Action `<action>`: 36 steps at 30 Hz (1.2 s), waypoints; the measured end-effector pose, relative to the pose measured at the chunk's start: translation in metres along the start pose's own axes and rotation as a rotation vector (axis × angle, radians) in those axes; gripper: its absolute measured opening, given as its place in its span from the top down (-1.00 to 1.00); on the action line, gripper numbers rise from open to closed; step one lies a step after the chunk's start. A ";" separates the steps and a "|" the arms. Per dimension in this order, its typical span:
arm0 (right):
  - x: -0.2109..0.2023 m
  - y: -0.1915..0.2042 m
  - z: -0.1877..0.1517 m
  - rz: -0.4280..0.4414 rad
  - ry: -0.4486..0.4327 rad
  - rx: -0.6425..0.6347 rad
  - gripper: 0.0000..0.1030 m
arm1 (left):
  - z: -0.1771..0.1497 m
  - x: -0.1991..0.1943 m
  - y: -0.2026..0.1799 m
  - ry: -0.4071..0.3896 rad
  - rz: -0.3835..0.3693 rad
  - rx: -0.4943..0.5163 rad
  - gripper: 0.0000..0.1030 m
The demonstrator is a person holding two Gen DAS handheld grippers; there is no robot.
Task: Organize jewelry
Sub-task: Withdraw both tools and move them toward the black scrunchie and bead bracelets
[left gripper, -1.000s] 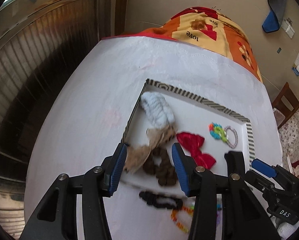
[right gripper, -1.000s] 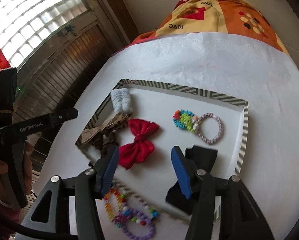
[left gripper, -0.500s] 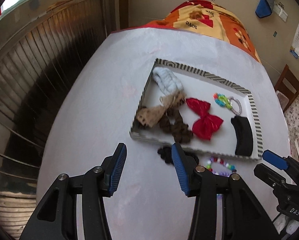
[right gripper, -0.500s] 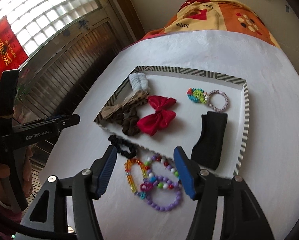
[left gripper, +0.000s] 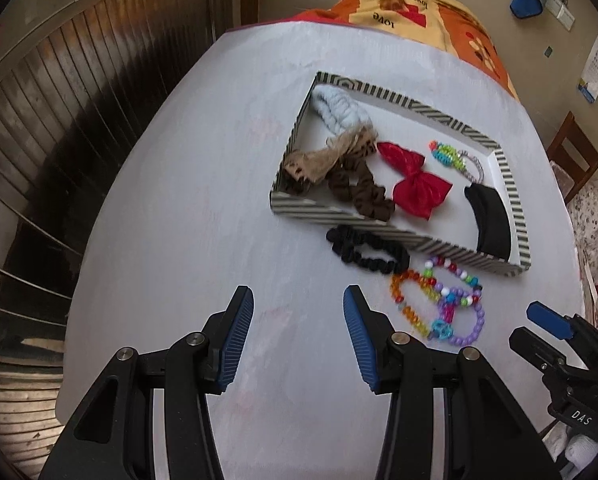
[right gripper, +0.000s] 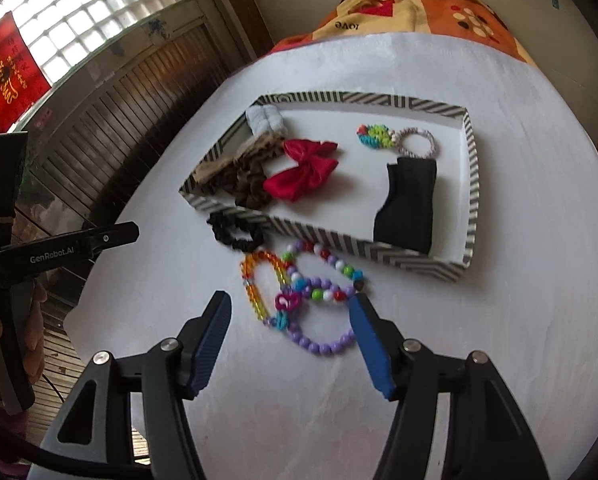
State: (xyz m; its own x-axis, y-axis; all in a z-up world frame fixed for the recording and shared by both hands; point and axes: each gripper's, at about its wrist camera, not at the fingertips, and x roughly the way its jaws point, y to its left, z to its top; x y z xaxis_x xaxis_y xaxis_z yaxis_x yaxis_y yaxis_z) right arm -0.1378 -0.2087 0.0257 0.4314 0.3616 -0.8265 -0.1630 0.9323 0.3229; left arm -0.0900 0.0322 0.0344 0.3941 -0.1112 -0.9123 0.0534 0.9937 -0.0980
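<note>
Both claws have drawn back from the striped tray (left gripper: 341,214) over the last second: a second ago each hung right over its contents, and now the whole tray sits out toward 1 o'clock in the left wrist view and 12 o'clock in the right. The left claw (left gripper: 298,338) is spread wide with nothing between its pads, over bare worktop (left gripper: 203,216). The right claw (right gripper: 289,338) is also released; its jaws have just been opening a little further, and the purple bead bracelet (right gripper: 323,342) lies on the worktop in the gap between them, touched by neither pad as far as I can tell. My reading is that the black headband (right gripper: 409,206) is now settled in the tray and the loose pieces in front come next. Left to right inside the tray: a pale blue scrunchie (left gripper: 339,110) at the far left corner, a tan leopard-print bow (left gripper: 319,160) lying across a brown scrunchie (left gripper: 363,190), a red bow (left gripper: 413,182) near the middle, a bright beaded charm on a grey hair tie (left gripper: 457,160) toward the far right, and the headband against the right wall. Still outside, just beside the near wall, left to right: a black scrunchie (left gripper: 369,250) touching the wall, an orange bead bracelet (left gripper: 409,306), and 2 overlapping bracelets, 1 multicoloured (right gripper: 331,268) and the purple one.
</note>
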 end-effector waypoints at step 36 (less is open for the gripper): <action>0.014 -0.021 -0.013 0.013 0.064 0.005 -0.26 | -0.003 0.031 0.002 0.078 -0.002 -0.073 0.24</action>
State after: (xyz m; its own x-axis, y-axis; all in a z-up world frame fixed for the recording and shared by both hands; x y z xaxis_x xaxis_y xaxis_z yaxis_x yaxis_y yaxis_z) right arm -0.1397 -0.2231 0.0011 0.3717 0.3737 -0.8498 -0.1637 0.9275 0.3362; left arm -0.0808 0.0307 0.0047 0.3211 -0.1153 -0.9400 -0.0142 0.9919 -0.1265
